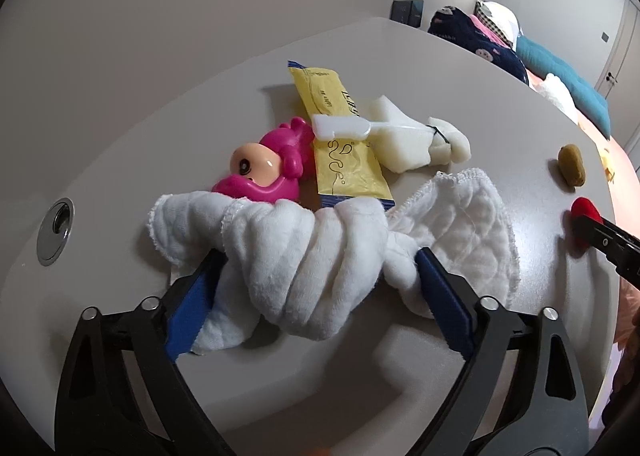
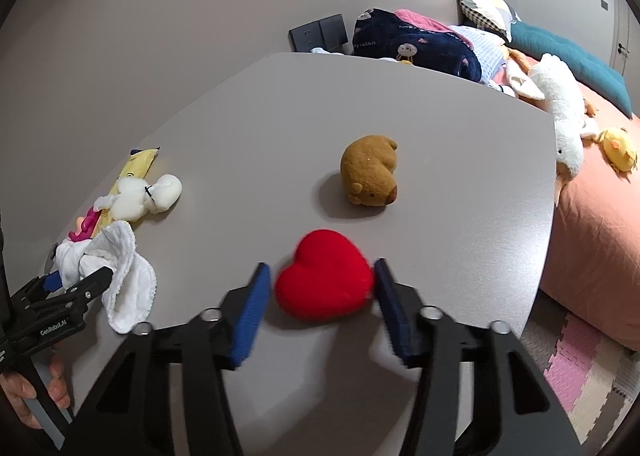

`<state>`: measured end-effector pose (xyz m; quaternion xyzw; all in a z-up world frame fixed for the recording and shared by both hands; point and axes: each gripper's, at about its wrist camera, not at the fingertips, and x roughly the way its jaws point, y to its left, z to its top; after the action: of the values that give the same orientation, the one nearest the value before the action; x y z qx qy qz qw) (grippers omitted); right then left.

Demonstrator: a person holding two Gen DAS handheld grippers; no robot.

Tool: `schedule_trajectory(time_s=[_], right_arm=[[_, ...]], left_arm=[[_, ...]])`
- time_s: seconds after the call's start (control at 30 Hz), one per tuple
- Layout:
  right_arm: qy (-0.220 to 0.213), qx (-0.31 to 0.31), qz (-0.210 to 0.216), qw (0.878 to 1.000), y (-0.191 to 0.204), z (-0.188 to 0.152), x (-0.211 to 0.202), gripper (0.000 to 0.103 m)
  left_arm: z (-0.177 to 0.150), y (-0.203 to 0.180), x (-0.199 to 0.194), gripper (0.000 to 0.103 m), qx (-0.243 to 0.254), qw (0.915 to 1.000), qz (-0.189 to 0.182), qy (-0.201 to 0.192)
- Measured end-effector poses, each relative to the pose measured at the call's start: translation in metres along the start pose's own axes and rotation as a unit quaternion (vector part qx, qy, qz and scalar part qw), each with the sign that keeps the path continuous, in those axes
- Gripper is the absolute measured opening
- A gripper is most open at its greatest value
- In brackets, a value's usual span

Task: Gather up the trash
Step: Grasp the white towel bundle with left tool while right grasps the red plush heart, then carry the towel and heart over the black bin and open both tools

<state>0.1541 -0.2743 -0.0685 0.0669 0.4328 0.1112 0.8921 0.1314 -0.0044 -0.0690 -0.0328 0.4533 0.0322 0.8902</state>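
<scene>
My left gripper [image 1: 320, 260] is shut on a bunched white cloth [image 1: 320, 252] on the grey table [image 1: 160, 128]; it also shows in the right wrist view [image 2: 120, 276]. Behind the cloth lie a pink plastic toy [image 1: 268, 164], a yellow wrapper [image 1: 344, 140], a white plastic tool [image 1: 344, 126] and a white foam lump [image 1: 416, 140]. My right gripper [image 2: 320, 276] is open, its jaws on either side of a red plush heart [image 2: 324, 276]; the right pad touches it.
A brown plush capybara [image 2: 370, 174] sits beyond the heart. A metal cable grommet [image 1: 56, 232] is set in the table at the left. A bed [image 2: 592, 216] with plush toys and pillows stands to the right of the table's edge.
</scene>
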Motion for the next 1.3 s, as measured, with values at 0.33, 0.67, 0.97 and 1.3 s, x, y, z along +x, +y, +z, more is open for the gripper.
schedule_trajectory(time_s=[0.33,0.67,0.97,1.3], right_arm=[[0.004,-0.004,0.013,1.000,0.004,-0.007,-0.005,0.050],[0.009,0.005,0.034,0.999,0.006,-0.021,-0.021,0.050],[-0.008,0.008,0.040,0.999,0.003,-0.029,-0.050,0.050],[-0.032,0.012,0.032,0.999,-0.011,-0.042,-0.091,0.050]], left_arm=[[-0.005,0.003,-0.009,0.054,0.005,0.9998,-0.010,-0.019],[-0.017,0.005,-0.026,0.037,-0.002,0.9995,-0.018,-0.025],[-0.023,-0.006,-0.051,0.036,-0.002,0.9984,-0.029,-0.049],[-0.027,-0.041,-0.079,0.036,0.018,0.9959,-0.055,-0.069]])
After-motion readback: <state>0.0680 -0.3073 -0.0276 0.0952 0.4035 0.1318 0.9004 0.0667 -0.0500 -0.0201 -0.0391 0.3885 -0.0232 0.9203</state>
